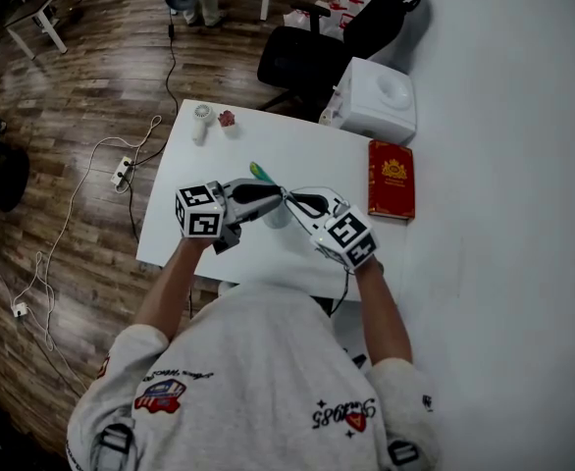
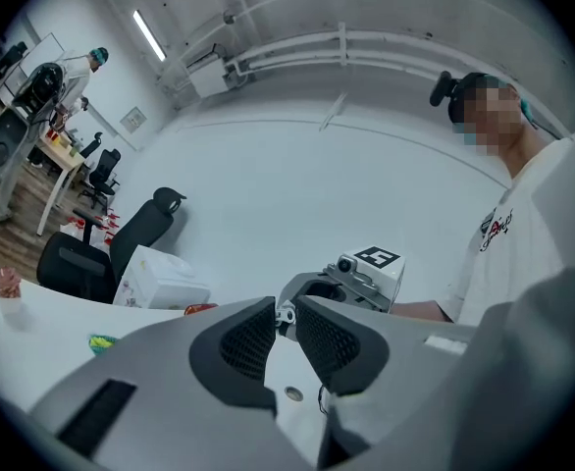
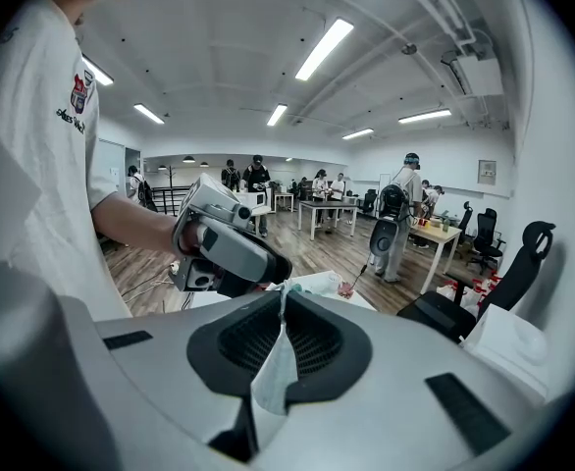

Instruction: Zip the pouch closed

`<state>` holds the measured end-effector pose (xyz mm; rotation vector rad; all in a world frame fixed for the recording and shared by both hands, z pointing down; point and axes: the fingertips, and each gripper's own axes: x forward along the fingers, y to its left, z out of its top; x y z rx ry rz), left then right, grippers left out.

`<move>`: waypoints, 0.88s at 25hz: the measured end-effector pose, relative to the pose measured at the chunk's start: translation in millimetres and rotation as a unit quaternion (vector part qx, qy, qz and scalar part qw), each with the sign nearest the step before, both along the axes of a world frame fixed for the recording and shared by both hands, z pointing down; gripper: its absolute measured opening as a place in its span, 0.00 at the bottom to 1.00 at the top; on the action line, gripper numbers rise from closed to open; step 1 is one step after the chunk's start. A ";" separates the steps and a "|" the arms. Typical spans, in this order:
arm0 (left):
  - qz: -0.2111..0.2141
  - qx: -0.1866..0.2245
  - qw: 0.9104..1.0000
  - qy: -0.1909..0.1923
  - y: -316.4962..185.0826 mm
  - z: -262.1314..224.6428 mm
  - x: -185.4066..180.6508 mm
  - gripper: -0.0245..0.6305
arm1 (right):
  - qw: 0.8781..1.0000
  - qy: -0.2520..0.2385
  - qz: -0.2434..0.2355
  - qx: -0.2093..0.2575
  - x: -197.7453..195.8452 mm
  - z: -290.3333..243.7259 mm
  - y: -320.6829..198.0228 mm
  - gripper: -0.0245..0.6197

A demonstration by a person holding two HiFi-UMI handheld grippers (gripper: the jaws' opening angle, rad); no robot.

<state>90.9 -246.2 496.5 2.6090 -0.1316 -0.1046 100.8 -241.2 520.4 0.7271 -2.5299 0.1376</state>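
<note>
red book (image 1: 391, 180) right, white box (image 1: 376, 99) beyond

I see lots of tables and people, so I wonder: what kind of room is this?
Probably a shared open office or lab workspace: long pale work tables with people standing around them, black swivel office chairs, and long ceiling strip lights.

A red book (image 1: 391, 180) on the table (image 1: 184, 248) just right of my right tongs (image 1: 292, 200), white box (image 1: 376, 101) beyond it, black chair (image 1: 302, 57) past that, green thing (image 1: 259, 172) just beyond my left tongs (image 1: 276, 194), small white thing (image 1: 201, 123) and small red thing (image 1: 227, 119) farther off left.
</note>
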 end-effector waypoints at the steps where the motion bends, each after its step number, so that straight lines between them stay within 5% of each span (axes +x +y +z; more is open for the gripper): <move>1: -0.002 0.001 1.000 -0.002 0.4 1.2 -0.4 0.13 | 1.000 0.000 -0.001 0.000 -0.4 0.7 1.0 0.07; 5: -0.012 0.015 1.000 -0.014 1.7 2.9 -2.9 0.10 | 1.000 0.000 0.001 -0.004 -2.9 0.7 3.5 0.07; 10: -0.018 0.087 0.994 -0.058 7.1 3.4 0.3 0.13 | 1.000 -0.003 0.010 -0.011 -3.2 3.1 0.1 0.07; 16: -0.044 0.165 0.980 -0.102 5.7 3.7 1.1 0.24 | 1.000 -0.009 0.014 -0.014 -2.6 4.8 -2.2 0.07; 22: -0.037 0.224 0.962 -0.154 7.6 6.0 0.6 0.25 | 1.000 -0.015 0.011 -0.019 -2.3 4.3 -1.1 0.07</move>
